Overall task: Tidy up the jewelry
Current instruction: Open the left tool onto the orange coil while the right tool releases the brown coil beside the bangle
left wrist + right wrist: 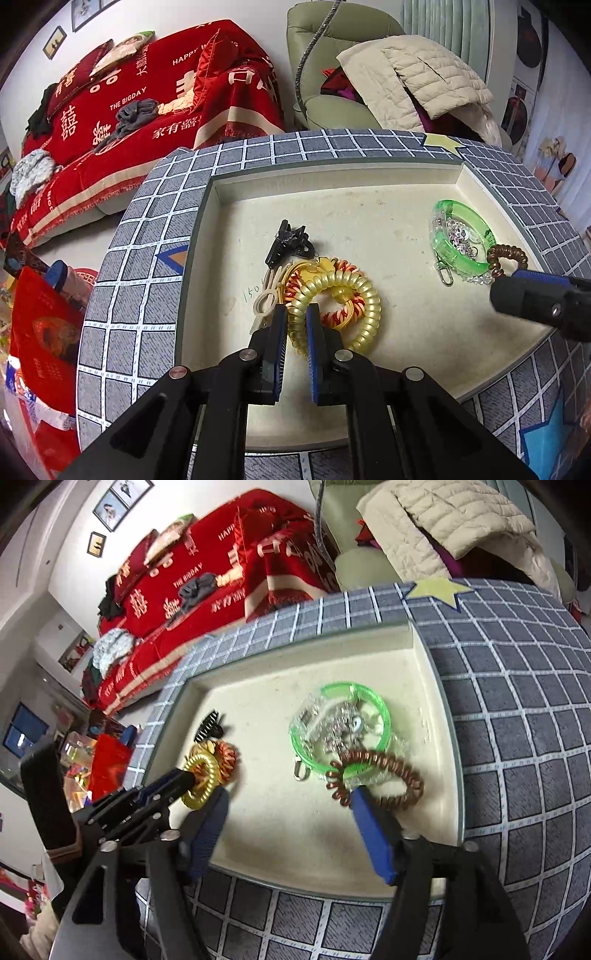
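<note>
The cream tray point(369, 206), sunk in the grid-patterned table point(140, 258), carries two loose groups of jewelry, so the sorting looks partly done.

On the right, toward the far corner, a green bangle point(465, 236) rings a heap of silver chain point(458, 232). A brown coil band point(376, 779) lies against the bangle's near edge. The right tongs point(291, 808) stand wide around it: one blue finger touches the coil, but nothing is pinched, so this piece seems just set down.

In the left group, near the middle of the tray, lie a yellow coil band point(340, 310), a red and orange band point(343, 295), a cream cord point(267, 295) and a black hair clip point(288, 242) just beyond them. The left tongs point(295, 332) are narrow, clamped on the yellow coil's near-left edge.

By my reckoning the left pile remains to be sorted, the yellow coil first.
</note>
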### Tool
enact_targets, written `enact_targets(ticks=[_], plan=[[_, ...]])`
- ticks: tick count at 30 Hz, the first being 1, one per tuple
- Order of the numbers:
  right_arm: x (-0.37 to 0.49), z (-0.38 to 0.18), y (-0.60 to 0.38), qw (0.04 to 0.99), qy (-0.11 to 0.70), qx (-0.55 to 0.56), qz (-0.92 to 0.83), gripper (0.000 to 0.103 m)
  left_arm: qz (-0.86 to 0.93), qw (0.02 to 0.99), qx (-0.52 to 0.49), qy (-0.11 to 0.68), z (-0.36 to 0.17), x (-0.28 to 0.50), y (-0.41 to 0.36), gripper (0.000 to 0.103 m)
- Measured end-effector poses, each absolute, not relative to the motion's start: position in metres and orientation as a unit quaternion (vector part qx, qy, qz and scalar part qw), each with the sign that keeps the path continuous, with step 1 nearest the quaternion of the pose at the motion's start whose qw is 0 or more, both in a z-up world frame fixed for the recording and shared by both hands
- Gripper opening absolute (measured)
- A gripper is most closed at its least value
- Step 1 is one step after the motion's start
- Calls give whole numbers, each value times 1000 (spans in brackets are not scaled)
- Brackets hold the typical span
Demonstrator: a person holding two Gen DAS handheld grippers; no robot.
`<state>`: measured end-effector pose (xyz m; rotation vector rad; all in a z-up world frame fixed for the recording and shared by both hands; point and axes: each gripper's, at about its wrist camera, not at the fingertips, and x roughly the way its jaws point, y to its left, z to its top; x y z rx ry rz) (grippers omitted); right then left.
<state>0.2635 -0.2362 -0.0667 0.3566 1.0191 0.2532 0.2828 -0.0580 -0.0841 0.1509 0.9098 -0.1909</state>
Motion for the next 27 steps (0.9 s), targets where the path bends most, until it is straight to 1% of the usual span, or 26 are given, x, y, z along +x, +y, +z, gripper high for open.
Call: enact_targets(ticks=[4,8,16,27], plan=[[266,-71,-236,835,505,181,125,80,-91,890,69,441,-83,282,-57,31],[262,-66,-247,830,491,231,132,80,-91,892,54,440,-81,282,-53,31],[250,-45,-251,857,453,218,113,80,-99,890,37,443,-77,282,-48,31],[240,-34,-250,868,440,203,110,80,-113,895,16,431,-63,278,-46,31]])
